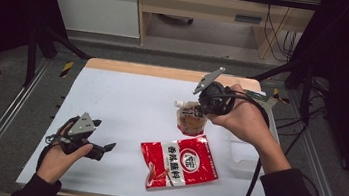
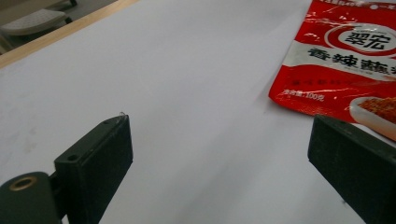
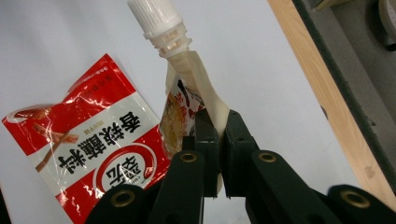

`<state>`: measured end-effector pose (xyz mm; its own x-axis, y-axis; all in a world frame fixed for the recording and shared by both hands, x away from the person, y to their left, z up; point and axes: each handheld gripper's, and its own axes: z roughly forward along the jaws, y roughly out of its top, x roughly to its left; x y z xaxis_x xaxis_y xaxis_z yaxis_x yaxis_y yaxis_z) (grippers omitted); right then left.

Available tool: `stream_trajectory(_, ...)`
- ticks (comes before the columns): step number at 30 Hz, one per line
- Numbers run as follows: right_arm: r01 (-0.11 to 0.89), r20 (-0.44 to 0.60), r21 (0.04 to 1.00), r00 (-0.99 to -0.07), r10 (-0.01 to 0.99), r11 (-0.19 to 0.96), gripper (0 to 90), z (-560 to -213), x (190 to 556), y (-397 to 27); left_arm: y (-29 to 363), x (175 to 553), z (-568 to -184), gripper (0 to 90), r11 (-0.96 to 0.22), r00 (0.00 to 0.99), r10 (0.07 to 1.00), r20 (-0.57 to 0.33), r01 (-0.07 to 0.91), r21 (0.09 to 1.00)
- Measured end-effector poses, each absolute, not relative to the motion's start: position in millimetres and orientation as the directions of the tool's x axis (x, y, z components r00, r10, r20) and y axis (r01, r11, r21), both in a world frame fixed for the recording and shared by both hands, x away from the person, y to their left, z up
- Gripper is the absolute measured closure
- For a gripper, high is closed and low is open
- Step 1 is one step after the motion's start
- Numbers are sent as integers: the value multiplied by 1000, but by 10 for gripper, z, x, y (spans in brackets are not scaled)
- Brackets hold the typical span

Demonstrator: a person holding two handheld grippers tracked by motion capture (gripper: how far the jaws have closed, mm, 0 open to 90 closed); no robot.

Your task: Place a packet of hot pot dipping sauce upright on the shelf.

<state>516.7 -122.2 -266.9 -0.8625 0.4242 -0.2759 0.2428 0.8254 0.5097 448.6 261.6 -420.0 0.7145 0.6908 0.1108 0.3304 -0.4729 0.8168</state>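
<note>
- Pouch (image 1: 191,118) with a white screw cap hangs in the air above the far right part of the white table (image 1: 127,97), pinched along its flat side seam by the right gripper (image 1: 205,108). The seam is probably the easiest place to grip, being thin and stiff, while the full belly of the pouch would slip or bulge.
- Jaws of the right gripper (image 3: 217,135) are pressed together on that seam; in the right gripper view the cap (image 3: 156,21) points away from the hand, so the body dangles free beside the jaws.
- Red packet (image 1: 179,161) lies flat on the table, just nearer the person than the hanging pouch and apart from it. Lying face up with its edges free, it looks ready to be taken next.
- Left gripper (image 1: 105,149) is low over the near left of the table, its jaws spread wide with nothing between them. In the left gripper view the packet's corner (image 2: 345,60) sits just beyond the right-hand jaw, so the gripper seems aimed toward it.
- Right hand (image 1: 240,118) carries its gripper high, likely to keep the pouch clear of the table while moving it.
</note>
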Motion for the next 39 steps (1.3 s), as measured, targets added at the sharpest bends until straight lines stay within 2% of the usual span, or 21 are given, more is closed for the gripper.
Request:
stream_trajectory(17, 229, -319, 559, -827, 462, 797, 870, -2300, 5080, -1582, 2769, 4434, -4405, 67, -429, 657, 749, 83, 387, 816)
stream_trajectory(22, 216, -353, 548, -816, 457, 808, 870, -2240, 5062, -1730, 2756, 4443, -4415, 67, -410, 639, 765, 80, 389, 825)
stream_trajectory(39, 312, -366, 526, -757, 541, 791, 872, -2570, 5312, -2560, 2813, 4468, -4445, 67, -417, 633, 770, 80, 405, 814)
